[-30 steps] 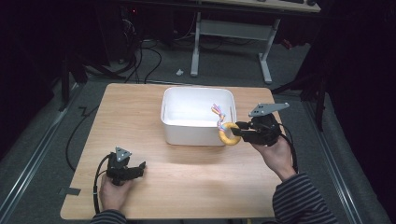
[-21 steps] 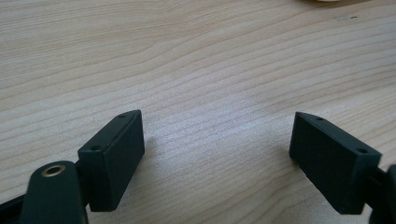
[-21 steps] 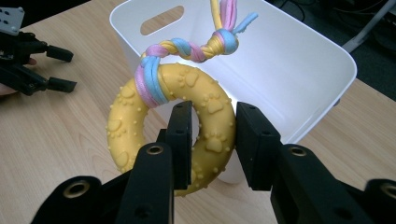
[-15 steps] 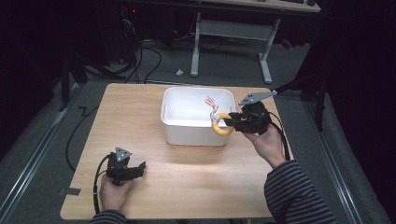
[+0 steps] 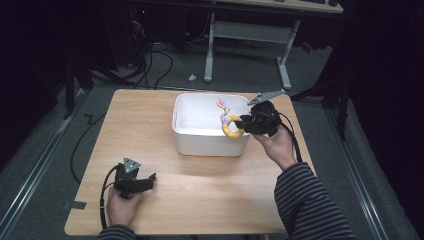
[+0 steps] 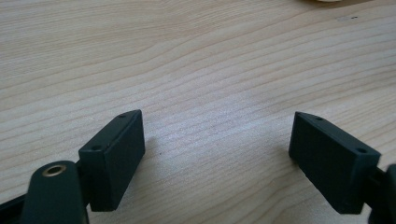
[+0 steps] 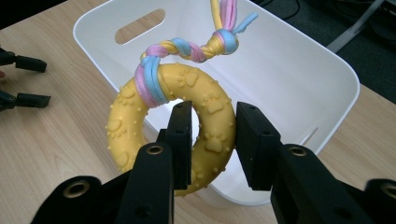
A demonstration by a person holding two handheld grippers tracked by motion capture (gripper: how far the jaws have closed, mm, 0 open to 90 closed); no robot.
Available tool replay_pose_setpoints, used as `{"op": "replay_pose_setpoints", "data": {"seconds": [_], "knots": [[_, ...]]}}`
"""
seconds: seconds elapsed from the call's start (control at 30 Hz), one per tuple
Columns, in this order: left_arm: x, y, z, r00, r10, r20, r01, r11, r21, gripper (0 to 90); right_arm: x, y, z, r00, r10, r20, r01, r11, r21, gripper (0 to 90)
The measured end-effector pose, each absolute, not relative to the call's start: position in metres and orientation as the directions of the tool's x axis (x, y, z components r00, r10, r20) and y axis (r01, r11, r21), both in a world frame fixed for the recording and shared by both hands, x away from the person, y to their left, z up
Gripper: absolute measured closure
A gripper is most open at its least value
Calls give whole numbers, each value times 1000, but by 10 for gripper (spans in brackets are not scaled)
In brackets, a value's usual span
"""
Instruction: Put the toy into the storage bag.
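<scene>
Starting with the high view: I see the right gripper (image 5: 243, 121) held over the right rim of the white tub (image 5: 186, 131), with the yellow ring toy (image 5: 231, 128) clamped in its jaws; the toy's pastel rope tail (image 5: 223, 107) rises over the tub's inside; the toy hangs at the rim, part over the tub, not yet lying in it. I judge the pick-up done and the drop into the tub left to do. My right hand (image 5: 276, 145) comes in from the lower right with a striped sleeve (image 5: 305, 205), forearm angled up toward the tub, gripper pointing left across the rim; the left gripper (image 5: 142, 182) rests low on the wooden table (image 5: 210, 195) near the front left corner, well apart from the tub, left hand (image 5: 120, 207) behind it.

Left gripper view: the left gripper (image 6: 217, 149) has its jaws spread wide with nothing between them; bare table (image 6: 196, 60) lies under them.

Right gripper view: the right gripper (image 7: 214, 140) is closed narrow on the ring toy (image 7: 212, 135), one jaw through the ring's hole and the other outside, gripping the lower right of the ring; the rope tail (image 7: 187, 49) is knotted at the top; the tub (image 7: 299, 79) sits just behind and below, its wall under the ring.
</scene>
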State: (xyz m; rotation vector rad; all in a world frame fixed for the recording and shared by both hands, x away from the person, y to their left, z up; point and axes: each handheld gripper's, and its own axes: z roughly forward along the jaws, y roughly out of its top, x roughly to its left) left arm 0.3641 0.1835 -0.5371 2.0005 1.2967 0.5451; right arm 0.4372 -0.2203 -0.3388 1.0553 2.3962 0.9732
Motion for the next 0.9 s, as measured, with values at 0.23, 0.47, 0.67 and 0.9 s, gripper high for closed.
{"op": "replay_pose_setpoints", "data": {"seconds": [0.23, 0.47, 0.67, 0.9], "knots": [[364, 184, -537, 415, 910, -18, 624, -270, 734, 189, 447, -217, -343, -646, 763, -26, 529, 472, 706, 685], [364, 184, -537, 415, 910, -18, 624, -270, 734, 189, 458, -212, -349, -632, 774, -34, 546, 476, 689, 685], [364, 184, -537, 415, 910, -18, 624, -270, 734, 189, 465, -205, -354, -629, 776, -44, 555, 489, 673, 685], [364, 184, -537, 414, 910, -18, 624, -269, 734, 189, 473, -197, -360, -627, 778, -40, 565, 489, 665, 685]]}}
